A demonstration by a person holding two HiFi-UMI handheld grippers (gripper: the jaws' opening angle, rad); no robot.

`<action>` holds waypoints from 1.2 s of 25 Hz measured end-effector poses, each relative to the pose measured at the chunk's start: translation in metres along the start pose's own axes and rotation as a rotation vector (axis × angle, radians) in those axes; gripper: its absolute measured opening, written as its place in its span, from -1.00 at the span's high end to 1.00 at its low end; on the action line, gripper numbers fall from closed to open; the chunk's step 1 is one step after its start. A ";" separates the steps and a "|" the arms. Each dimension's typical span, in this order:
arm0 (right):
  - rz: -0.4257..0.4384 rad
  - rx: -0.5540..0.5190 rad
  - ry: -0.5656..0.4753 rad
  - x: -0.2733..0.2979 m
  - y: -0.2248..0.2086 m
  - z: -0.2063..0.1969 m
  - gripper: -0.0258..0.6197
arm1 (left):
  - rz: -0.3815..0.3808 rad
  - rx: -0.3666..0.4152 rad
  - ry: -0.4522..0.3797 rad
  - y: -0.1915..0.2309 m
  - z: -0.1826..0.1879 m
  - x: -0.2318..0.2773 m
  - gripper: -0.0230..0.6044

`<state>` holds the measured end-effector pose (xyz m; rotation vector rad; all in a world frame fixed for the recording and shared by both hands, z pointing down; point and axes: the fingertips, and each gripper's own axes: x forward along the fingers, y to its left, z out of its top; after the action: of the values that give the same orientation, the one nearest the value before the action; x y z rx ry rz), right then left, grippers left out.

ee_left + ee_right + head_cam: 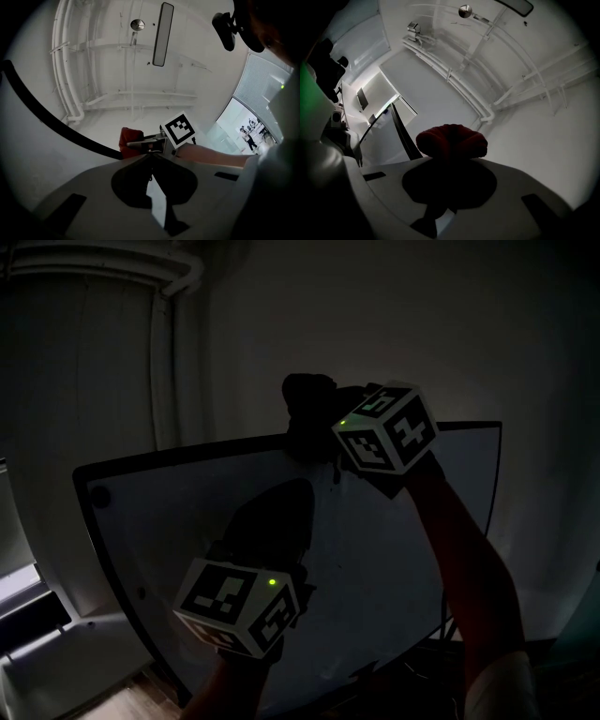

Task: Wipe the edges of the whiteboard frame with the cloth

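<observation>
Pinching a bunched red cloth (pixel 451 139), the right gripper (pixel 450 161) has both jaws pressed into the fabric, which swells out past the tips in two rounded lobes with a crease between them. The cloth looks soft and thick, deep red where light reaches it and almost black in the dim head view. There it sits as a dark lump over the top edge of the whiteboard frame (pixel 187 454), about midway along that edge. It appears to rest against the frame, though the gloom makes actual contact hard to confirm. The frame is a thin black band running around the pale whiteboard (pixel 394 549), with rounded corners at the upper left and a sharper corner at the upper right.

The left gripper (pixel 151 158) is lower, in front of the board's face and well apart from the cloth. Its jaws are pressed together at the tips with nothing between them. From its own view, the right gripper's marker cube (pixel 178 129) and the red cloth show just beyond the curving black frame.

A bare forearm (pixel 469 559) reaches up behind the right gripper. White pipes (pixel 169 352) run down the wall to the left of the board, and a strip of wooden floor (pixel 122 699) shows at the lower left.
</observation>
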<state>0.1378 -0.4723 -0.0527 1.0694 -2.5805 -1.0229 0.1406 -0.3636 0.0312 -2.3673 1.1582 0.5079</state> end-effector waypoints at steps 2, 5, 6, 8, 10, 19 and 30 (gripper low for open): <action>-0.010 0.011 0.021 -0.008 -0.017 -0.013 0.75 | -0.005 0.001 0.011 -0.007 -0.006 0.010 0.90; -0.035 0.030 0.043 -0.018 -0.044 -0.034 0.75 | -0.019 -0.001 0.032 -0.017 -0.019 0.025 0.90; -0.044 0.039 0.048 -0.020 -0.052 -0.040 0.75 | -0.024 -0.002 0.039 -0.020 -0.024 0.030 0.90; -0.064 0.054 0.060 -0.025 -0.068 -0.054 0.75 | -0.033 -0.004 0.050 -0.027 -0.032 0.038 0.90; -0.084 0.066 0.076 -0.032 -0.083 -0.068 0.75 | -0.045 -0.007 0.058 -0.035 -0.040 0.045 0.90; -0.166 0.131 0.106 -0.059 -0.146 -0.120 0.75 | -0.091 -0.018 0.083 -0.060 -0.067 0.077 0.90; -0.258 0.206 0.139 -0.086 -0.201 -0.163 0.75 | -0.117 -0.037 0.098 -0.074 -0.087 0.096 0.90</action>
<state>0.3773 -0.6033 -0.0528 1.4999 -2.5222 -0.7094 0.2662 -0.4321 0.0724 -2.4986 1.0517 0.3805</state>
